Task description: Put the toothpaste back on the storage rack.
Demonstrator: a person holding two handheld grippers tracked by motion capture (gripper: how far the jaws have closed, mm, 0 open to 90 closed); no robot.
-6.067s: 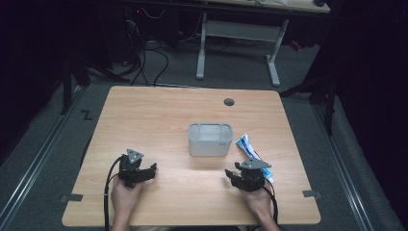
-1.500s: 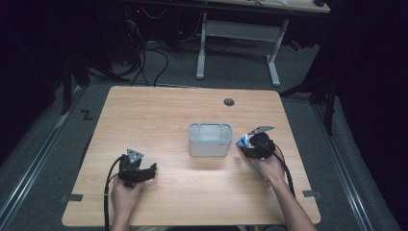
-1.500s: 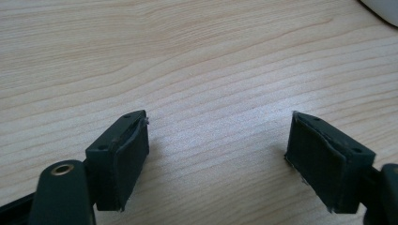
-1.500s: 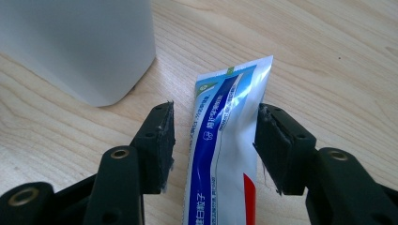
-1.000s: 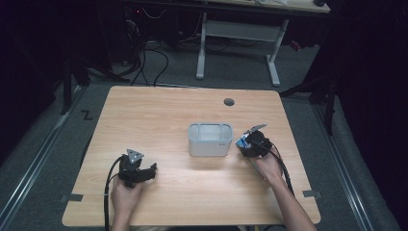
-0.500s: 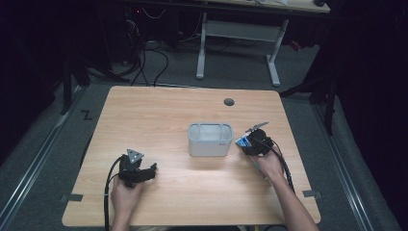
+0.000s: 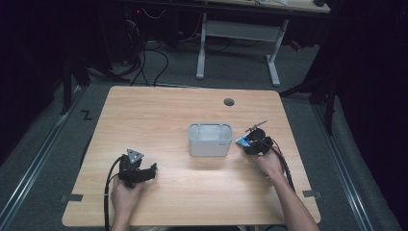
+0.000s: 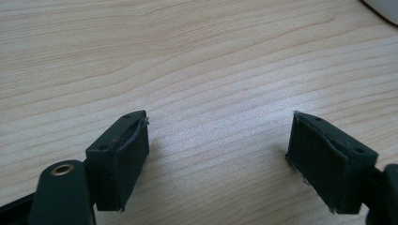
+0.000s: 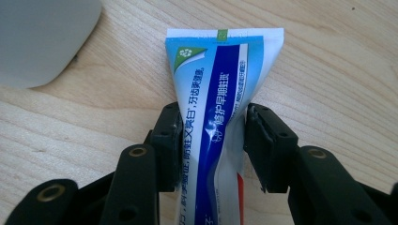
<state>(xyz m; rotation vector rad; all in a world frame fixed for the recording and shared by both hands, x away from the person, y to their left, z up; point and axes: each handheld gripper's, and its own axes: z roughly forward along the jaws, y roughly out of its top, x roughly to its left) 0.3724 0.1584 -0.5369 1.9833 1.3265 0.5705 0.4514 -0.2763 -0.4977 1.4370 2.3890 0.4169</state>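
beside grey bin [image 7: 210, 139], right tool [image 9: 212, 140] moved closer, clamped on toothpaste tube [image 9: 220, 93]; left tool [image 8: 216, 154] unmoved, wide open, empty.

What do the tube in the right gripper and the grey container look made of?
Tube: soft glossy printed plastic or laminate, judging by its flat crimped end and dented body between the jaws. Grey container: probably matte moulded plastic, with smooth rounded corners and an even colour.

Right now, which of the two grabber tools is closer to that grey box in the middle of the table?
The right gripper, shut on a toothpaste tube, sits just beside the grey box. The left gripper rests apart, toward the table's near left.
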